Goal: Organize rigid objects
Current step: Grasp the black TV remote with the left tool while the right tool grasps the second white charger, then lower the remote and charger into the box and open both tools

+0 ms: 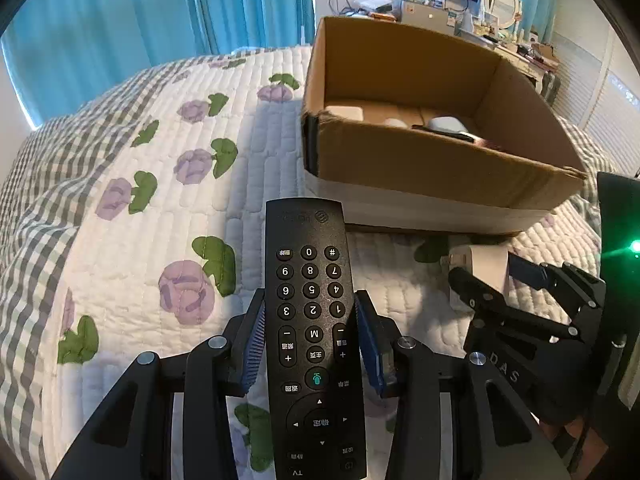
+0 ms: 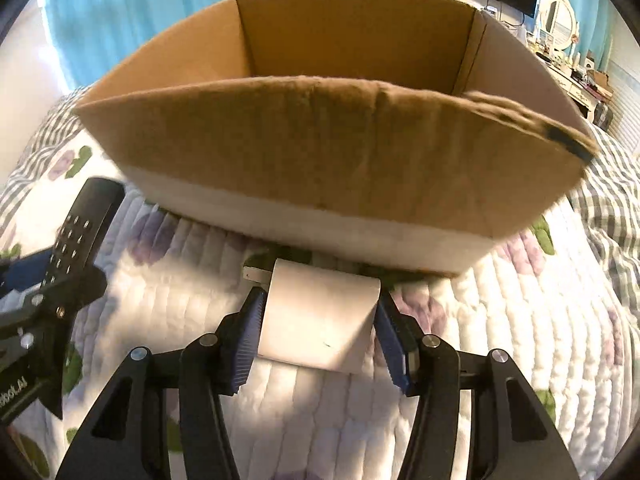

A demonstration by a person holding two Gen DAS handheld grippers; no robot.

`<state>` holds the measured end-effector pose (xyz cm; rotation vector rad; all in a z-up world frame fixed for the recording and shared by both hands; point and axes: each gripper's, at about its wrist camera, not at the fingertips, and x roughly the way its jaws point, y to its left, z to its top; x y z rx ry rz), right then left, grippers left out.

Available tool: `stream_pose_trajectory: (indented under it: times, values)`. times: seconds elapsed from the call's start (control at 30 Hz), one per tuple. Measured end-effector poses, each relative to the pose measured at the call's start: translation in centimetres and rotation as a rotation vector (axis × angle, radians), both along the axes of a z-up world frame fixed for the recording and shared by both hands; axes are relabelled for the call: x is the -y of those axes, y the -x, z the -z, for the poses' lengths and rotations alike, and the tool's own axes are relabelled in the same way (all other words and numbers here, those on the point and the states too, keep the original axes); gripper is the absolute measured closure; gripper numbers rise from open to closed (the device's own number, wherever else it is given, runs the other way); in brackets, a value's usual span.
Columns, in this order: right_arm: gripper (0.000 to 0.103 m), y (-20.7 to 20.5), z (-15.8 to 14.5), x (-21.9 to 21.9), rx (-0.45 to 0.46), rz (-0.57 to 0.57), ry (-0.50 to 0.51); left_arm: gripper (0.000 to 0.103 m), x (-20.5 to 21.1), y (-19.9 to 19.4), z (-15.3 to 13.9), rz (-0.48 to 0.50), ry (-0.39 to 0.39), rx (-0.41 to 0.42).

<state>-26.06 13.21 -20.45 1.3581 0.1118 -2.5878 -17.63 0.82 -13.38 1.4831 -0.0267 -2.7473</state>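
- Gripping a black remote control, the left gripper has its blue ribbed pads pressed against both long edges; the remote lies lengthwise between the fingers, keypad up, its far end pointing toward the cardboard box.
- The right gripper is clenched on a white charger block, pads against its two sides; a metal prong shows at the block's far left corner.
- Both items sit above the quilted floral bedspread, just short of the box's near wall. Contact with the quilt cannot be confirmed.
- The box stands open on the bed, with a white band along its base. In the left wrist view, several pale objects and one dark flat item lie on its floor; their identity is unclear.
- The two grippers are side by side, near each other, the left one's remote visible at the left edge of the right wrist view.
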Motion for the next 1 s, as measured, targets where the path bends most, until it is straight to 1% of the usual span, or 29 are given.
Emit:
stream_pose_trajectory:
  times: [0.1, 0.27, 0.4, 0.47, 0.53, 0.63, 0.77, 0.87, 1.0]
  values:
    - [0.049, -1.2, -0.8, -0.6, -0.001, 0.004, 0.019, 0.06, -0.4, -1.0, -0.6, 0.018, -0.011, -0.01]
    - [0.049, -3.5, -3.7, -1.4, -0.043, -0.004, 0.026, 0.06, -1.1, -2.3, -2.0, 0.046, -0.004, -0.029]
    - [0.049, -5.3, -6.8, -2.1, -0.101, -0.014, 0.022, 0.06, -1.4, -3.1, -4.2, 0.068, -0.009, -0.072]
    - [0.05, -5.6, -8.8, -3.2, -0.126, -0.025, 0.023, 0.06, -1.6, -3.3, -5.4, 0.078, -0.015, -0.096]
    - [0.05, -5.9, -11.0, -3.3, -0.16, -0.033, 0.027, 0.06, -1.9, -3.3, -6.7, 0.087, -0.018, -0.121]
    - [0.05, -5.8, -13.6, -3.1, -0.212, -0.04, 0.041, 0.06, -2.5, -3.1, -8.8, 0.1, -0.011, -0.174]
    - [0.05, -5.5, -17.2, -3.4, -0.288, -0.05, 0.047, 0.06, -2.8, -1.6, -11.2, 0.125, -0.031, -0.218]
    - [0.05, -4.5, -19.4, -3.5, -0.336, -0.052, 0.038, 0.06, -3.4, 0.3, -12.6, 0.151, -0.037, -0.242]
    - [0.05, -2.6, -21.0, -3.9, -0.365, -0.042, 0.043, 0.06, -4.5, 4.2, -13.2, 0.19, -0.021, -0.256]
